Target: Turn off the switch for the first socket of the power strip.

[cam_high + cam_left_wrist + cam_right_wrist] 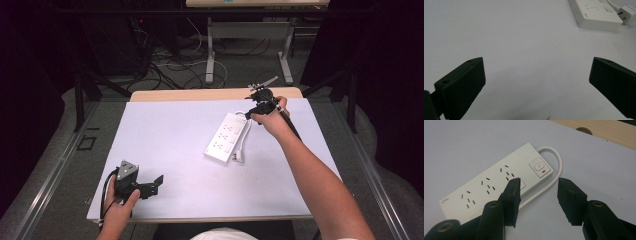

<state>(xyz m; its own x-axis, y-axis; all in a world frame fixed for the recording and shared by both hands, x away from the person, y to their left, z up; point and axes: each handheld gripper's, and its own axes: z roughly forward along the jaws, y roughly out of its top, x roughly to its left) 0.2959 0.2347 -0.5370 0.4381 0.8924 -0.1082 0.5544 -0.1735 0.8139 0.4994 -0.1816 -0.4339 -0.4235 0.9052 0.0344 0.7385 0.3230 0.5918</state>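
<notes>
- Power strip [226,137], white, lies flat right of centre in the high view, on the pale sheet covering the counter [165,150].
- Nearest, at lower left of the high view, the left claw [155,184] rests low over the sheet, held by the left hand [122,202]; its jaws are spread wide with nothing between them.
- Farther off, at upper right, the right hand [270,120] holds the right claw [537,192] just above the strip's switch end.
- In the right gripper view its jaws stand apart, unclenched, over the strip's white cable [551,170]; nothing is gripped.
- White plug [239,157] lies just beside the strip's near end.
</notes>
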